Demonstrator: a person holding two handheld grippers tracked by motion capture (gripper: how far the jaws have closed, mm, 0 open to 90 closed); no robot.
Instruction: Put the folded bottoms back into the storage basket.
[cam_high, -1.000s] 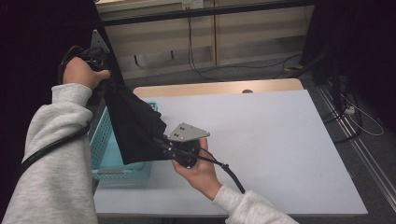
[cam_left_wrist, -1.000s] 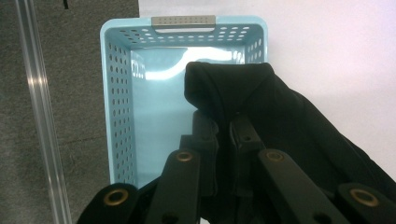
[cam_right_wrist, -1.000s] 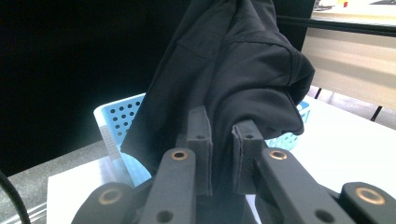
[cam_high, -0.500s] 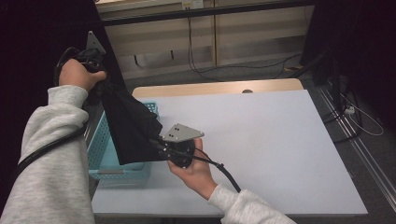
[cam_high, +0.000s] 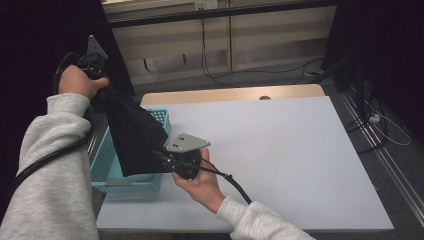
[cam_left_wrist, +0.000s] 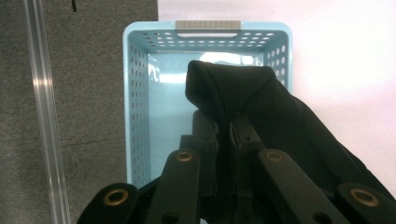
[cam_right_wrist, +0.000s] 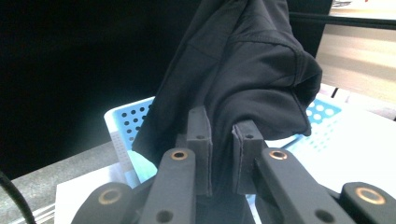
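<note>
High view looks forward-down over table (cam_high: 280, 150); both gripper views sit close (sharing basket (cam_left_wrist: 135, 93), black cloth (cam_right_wrist: 233, 70))

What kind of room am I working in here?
Probably a lab or recording workspace, not a home: a plain white table stands on grey carpet, loose cables trail along the back wall, and dark curtains hang at the sides. The props are a black garment and a blue basket.

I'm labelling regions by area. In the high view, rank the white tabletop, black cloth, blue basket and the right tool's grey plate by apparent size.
1. White tabletop
2. Black cloth
3. Blue basket, though the cloth hides part of it, so unsure
4. Grey plate
</note>
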